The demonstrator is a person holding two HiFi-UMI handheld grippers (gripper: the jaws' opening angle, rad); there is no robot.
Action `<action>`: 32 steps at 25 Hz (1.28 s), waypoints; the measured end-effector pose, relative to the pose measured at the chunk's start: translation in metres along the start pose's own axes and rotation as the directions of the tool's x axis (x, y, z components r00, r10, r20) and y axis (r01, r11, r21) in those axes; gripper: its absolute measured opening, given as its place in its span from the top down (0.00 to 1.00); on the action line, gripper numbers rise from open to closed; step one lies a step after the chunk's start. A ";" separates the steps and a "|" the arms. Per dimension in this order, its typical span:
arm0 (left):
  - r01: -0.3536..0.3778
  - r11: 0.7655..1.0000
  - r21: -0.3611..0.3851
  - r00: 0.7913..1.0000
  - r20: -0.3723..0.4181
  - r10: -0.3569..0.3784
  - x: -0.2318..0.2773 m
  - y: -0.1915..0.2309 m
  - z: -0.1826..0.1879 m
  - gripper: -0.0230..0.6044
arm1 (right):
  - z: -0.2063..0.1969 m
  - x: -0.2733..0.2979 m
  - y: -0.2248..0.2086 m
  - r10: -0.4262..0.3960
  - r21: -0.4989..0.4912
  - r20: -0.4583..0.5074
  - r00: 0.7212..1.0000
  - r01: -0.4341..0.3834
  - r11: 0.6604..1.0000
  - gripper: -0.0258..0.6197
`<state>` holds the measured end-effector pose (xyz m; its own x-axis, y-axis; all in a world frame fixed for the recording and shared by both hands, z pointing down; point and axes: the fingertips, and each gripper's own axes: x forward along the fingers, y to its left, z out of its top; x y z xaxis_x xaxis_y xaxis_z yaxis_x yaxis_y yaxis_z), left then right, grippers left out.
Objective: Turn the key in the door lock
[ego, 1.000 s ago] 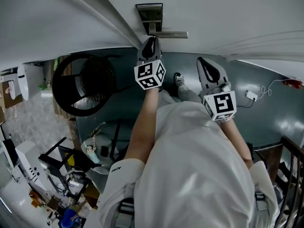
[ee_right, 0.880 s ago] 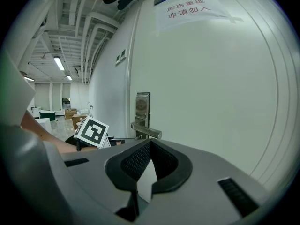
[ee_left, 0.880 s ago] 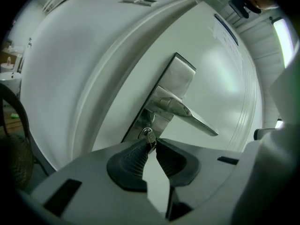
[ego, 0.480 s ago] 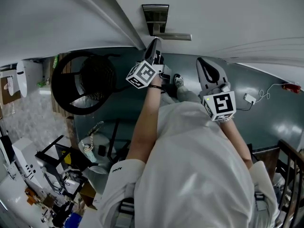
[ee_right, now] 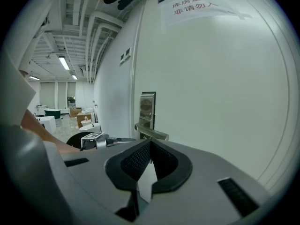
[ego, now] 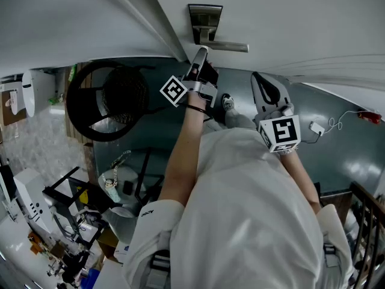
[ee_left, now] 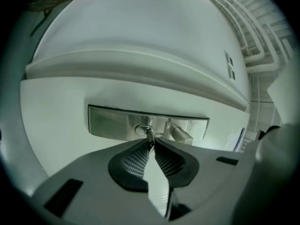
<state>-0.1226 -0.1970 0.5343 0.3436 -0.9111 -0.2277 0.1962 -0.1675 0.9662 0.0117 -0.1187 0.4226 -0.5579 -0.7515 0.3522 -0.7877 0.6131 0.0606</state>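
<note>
Left gripper [ego: 198, 52] is right up at the door [ego: 313, 17], its nose meeting the metal just beside the lever handle [ego: 227, 46], and in the head view its marker cube [ego: 174, 91] sits tipped onto a corner. Over to the left gripper view: the lock plate [ee_left: 108, 122] lies sideways across the frame, the round cylinder [ee_left: 142, 129] is in the middle of it, and there's the key [ee_left: 149, 136], poking out of the cylinder straight into the jaw tips. Those ribbed pads [ee_left: 133, 161] come together to a point on the key's head. The jaws have just been easing open a touch, but the key is between them and the tips are on it, so the grip holds. The lever's stub shows just to the right of the cylinder.

Now the right gripper [ego: 257, 77]: it hangs back from the door, well off to the side of the handle, cube [ego: 279, 133] facing the camera. In its own view the jaw tips touch each other with nothing caught between them, only a sliver of white door showing through the gap lower down. Beyond them the plate stands upright with the lever jutting out below it, the other gripper's cube sits low at left, and a printed notice [ee_right: 197, 6] is stuck high on the door
</note>
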 end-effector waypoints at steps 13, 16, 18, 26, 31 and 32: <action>-0.088 0.973 0.212 0.990 -0.088 0.109 -0.006 -0.007 0.001 0.89 | 0.008 0.017 0.007 0.036 0.013 0.021 0.999 -0.036 0.999 0.97; -0.122 0.937 0.328 0.980 -0.110 0.166 -0.028 -0.004 0.012 0.95 | 0.013 0.023 0.016 0.066 0.014 0.032 0.997 -0.066 0.998 0.97; -0.149 0.912 0.382 0.972 -0.111 0.206 -0.039 -0.013 0.014 0.95 | 0.018 0.028 0.024 0.096 0.013 0.041 0.995 -0.096 0.995 0.97; -0.208 0.501 0.840 0.924 0.001 0.381 -0.074 -0.086 0.019 0.95 | 0.042 0.058 0.061 0.280 -0.005 0.081 0.957 -0.281 0.960 0.97; -0.386 0.293 0.875 0.882 0.257 0.395 -0.118 -0.124 0.032 0.95 | 0.056 0.068 0.095 0.450 -0.045 0.088 0.889 -0.448 0.893 0.97; -0.426 0.254 0.869 0.864 0.308 0.397 -0.129 -0.128 0.033 0.95 | 0.058 0.069 0.103 0.483 -0.053 0.090 0.871 -0.480 0.875 0.97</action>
<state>-0.2228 -0.0706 0.4440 0.0924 -0.9701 0.2245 -0.8943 0.0183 0.4471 -0.1229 -0.1214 0.3988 -0.8901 -0.3799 0.2517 -0.4075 0.9108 -0.0663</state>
